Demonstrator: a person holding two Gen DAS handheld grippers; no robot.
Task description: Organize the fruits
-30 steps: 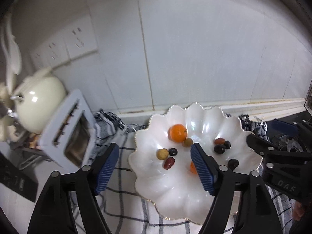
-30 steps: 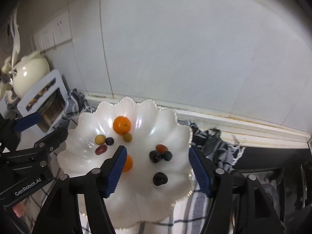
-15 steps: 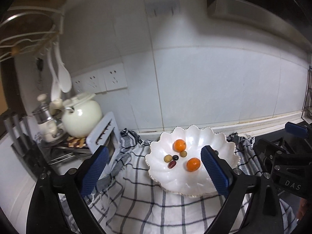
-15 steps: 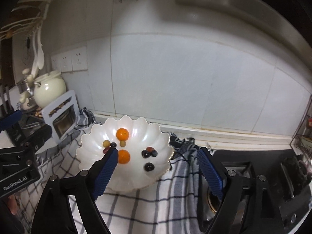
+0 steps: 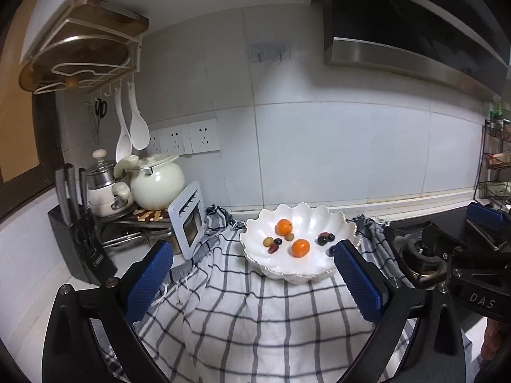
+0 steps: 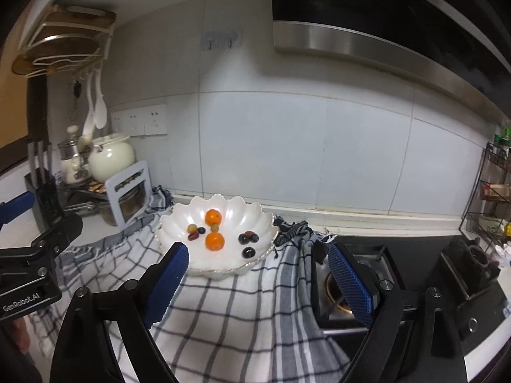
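Partly, left gripper (image 5: 254, 273) pad hides dark fruit (image 5: 332, 249).

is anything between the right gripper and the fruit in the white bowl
Nothing visible blocks it. Only bare checked cloth lies between the right gripper, its jaws opening and empty, and the white bowl. The bowl's raised scalloped rim faces the gripper, so the oranges need an approach from above.
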